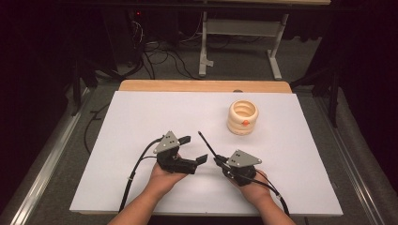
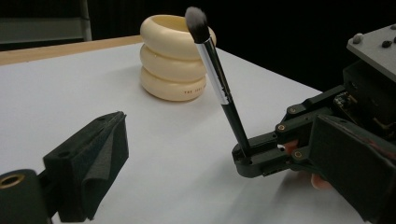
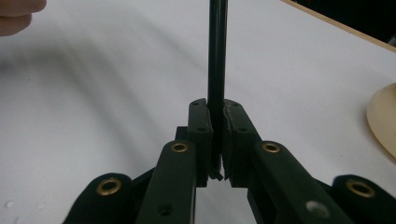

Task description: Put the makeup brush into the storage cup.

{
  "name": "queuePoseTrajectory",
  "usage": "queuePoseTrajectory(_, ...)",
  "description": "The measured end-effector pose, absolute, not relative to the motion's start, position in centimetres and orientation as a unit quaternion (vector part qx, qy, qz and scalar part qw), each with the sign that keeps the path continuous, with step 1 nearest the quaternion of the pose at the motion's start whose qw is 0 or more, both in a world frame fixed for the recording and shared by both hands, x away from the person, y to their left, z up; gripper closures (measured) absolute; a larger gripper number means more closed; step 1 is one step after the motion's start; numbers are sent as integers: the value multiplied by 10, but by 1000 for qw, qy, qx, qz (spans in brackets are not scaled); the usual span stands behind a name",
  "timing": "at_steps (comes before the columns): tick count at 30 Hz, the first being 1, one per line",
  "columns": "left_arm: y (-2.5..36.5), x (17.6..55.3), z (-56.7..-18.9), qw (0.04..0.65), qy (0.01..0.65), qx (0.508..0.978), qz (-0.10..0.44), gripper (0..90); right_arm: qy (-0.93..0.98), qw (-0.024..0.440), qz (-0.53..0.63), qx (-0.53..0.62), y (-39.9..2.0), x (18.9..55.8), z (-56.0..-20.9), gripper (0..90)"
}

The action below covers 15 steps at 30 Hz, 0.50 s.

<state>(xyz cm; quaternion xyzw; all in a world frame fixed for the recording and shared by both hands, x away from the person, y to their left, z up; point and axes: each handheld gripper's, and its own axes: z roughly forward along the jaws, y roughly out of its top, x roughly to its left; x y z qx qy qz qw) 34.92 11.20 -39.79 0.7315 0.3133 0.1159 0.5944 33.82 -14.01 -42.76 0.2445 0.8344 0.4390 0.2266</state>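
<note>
- Right gripper (image 1: 218,161) clamped on black-handled, dark-bristled makeup brush (image 2: 219,86), held tilted above white table (image 1: 141,112).
- Left gripper (image 1: 195,149) jaws spread, nothing between.
- Cream ribbed ring-stacked holder (image 1: 242,117) well apart, beyond brush.

Looks like a lab or recording setup, not a home. White sheet (image 1: 141,140) laid over a wooden bench (image 1: 202,86) as a plain work surface. Walls and surroundings blacked out, light falls on the bench alone. Loose cables (image 1: 159,58) run across a grey carpeted floor (image 1: 244,65) behind it, toward dark equipment with a small red light (image 1: 137,13). Metal legs of a second stand (image 1: 241,33) at the back. Metal rail (image 1: 51,150) along the left side of the floor.
</note>
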Motion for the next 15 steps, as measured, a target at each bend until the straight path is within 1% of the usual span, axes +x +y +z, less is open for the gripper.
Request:
queuePoseTrajectory(2, 113, 350, -398, 598, 317, 728, 111, 75, 835, 226, 439, 243, -140, 338, -427, 854)
queuePoseTrajectory(8, 114, 350, -398, 606, 319, 721, 102, 161, 836, 222, 442, 239, -138, 336, -428, 853)
queuePoseTrajectory(10, 114, 350, -399, 607, 321, 720, 99, 170, 835, 221, 443, 239, -137, 336, -428, 854)
queuePoseTrajectory(15, 116, 350, -399, 612, 330, 712, 99, 262, 838, 222, 440, 234, -135, 335, -429, 854)
